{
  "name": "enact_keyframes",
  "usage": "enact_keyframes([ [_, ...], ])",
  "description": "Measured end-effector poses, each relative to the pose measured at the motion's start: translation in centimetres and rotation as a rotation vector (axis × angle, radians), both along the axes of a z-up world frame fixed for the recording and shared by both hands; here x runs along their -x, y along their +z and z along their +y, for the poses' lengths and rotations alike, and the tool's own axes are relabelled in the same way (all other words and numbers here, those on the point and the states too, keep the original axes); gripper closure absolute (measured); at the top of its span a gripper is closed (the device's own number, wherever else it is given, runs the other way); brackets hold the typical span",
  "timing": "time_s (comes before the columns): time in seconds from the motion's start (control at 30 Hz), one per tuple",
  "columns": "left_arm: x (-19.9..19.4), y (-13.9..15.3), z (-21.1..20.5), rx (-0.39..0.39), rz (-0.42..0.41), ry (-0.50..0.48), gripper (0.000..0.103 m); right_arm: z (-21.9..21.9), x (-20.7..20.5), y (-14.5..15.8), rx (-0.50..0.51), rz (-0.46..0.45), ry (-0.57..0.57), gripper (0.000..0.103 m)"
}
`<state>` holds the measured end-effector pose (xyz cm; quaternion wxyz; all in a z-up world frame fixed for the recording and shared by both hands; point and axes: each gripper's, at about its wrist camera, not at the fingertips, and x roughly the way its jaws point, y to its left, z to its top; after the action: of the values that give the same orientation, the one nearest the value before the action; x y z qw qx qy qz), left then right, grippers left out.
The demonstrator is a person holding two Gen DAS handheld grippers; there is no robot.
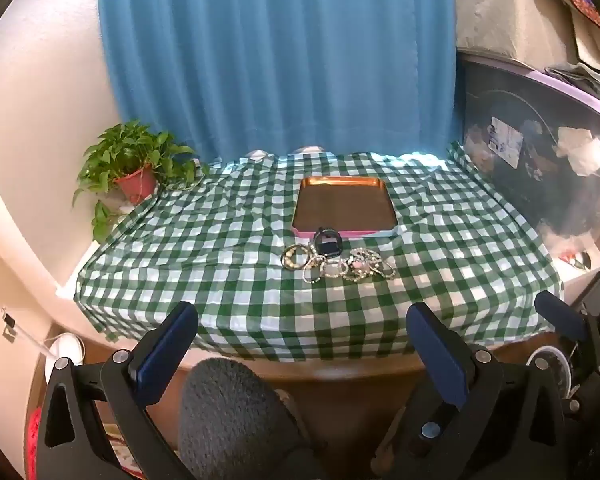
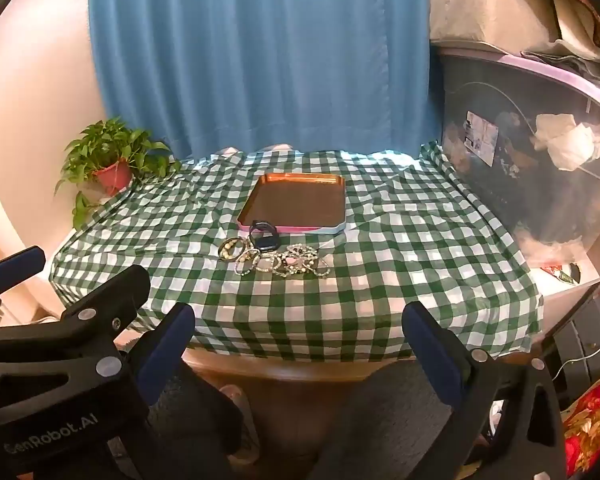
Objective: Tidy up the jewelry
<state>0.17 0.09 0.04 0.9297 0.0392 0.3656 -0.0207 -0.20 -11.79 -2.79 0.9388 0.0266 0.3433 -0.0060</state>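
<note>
A heap of bracelets and beaded bands lies on the green checked cloth, with a dark watch at its far edge. Just behind sits a shallow copper tray with a pink rim, nothing in it. My left gripper hangs open in front of the table's near edge, well short of the jewelry. My right gripper is likewise open and empty, beside the left one, whose black frame shows at the left of the right wrist view.
A potted green plant stands at the table's far left corner. A blue curtain hangs behind. A large clear storage bin with clutter on top borders the right side. The brown table edge shows below the cloth.
</note>
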Motion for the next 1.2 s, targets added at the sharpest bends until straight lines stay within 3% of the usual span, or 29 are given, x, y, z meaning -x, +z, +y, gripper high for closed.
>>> enact_keyframes([
  [0.07, 0.2, 0.0, 0.0, 0.002, -0.030, -0.005, 0.000, 0.0, -0.1, 0.0, 0.008, 0.012, -0.003, 0.000],
  [0.3, -1.2, -0.1, -0.1, 0.016, 0.001, -0.036, 0.000, 0.1, -0.2, -0.4, 0.007, 0.012, -0.016, 0.000],
  [0.53, -2.1, -1.3, -0.7, -0.032, -0.002, -0.021, 0.000, 0.2, -1.1, -1.4, 0.023, 0.025, -0.021, 0.000],
  [1.2, -1.9, -2.5, -0.1, -0.028, 0.003, -0.005, 0.000, 0.9, -1.5, -2.1, 0.025, 0.034, -0.004, 0.000],
])
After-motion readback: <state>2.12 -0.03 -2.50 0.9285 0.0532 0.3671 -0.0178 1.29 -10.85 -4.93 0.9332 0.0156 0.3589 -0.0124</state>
